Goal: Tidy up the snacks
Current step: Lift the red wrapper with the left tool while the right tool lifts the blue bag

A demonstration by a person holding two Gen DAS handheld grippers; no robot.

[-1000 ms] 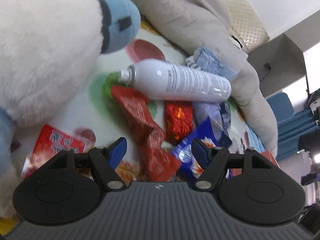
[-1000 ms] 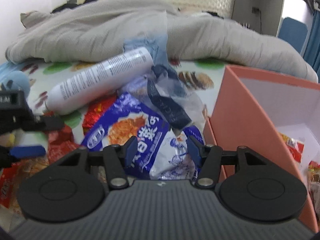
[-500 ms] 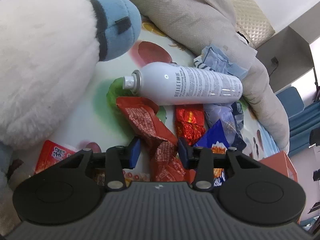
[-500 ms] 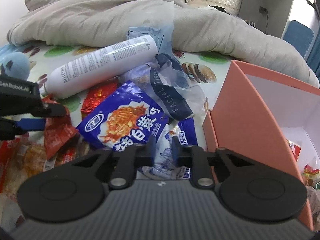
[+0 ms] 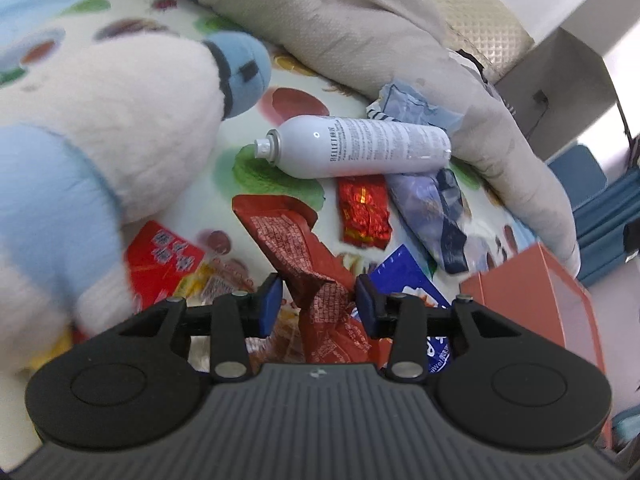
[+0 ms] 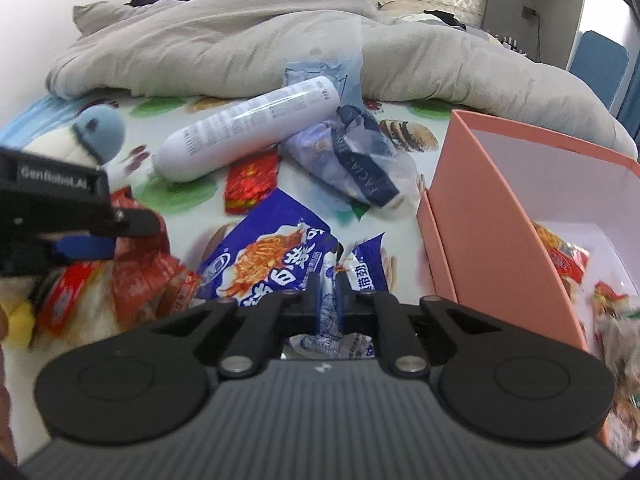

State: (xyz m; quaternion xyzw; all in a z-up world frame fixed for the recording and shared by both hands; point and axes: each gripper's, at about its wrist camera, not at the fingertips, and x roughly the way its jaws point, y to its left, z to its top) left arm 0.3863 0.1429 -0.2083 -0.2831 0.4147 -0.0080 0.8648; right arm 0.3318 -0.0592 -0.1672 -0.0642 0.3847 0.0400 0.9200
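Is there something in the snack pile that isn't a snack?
Yes. A white spray can lies on its side among the snack packets, and a facial tissue pack sits beside it. Neither is food, so they look out of place.

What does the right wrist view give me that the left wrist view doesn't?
Only the right wrist view looks into the pink box, with snack packets already inside, and shows the right gripper shut on the blue noodle packet. Only the left wrist view shows the left gripper closed on the red crumpled packet head-on. Both share the white spray can, the small red foil packet, the plush toy and the grey blanket.
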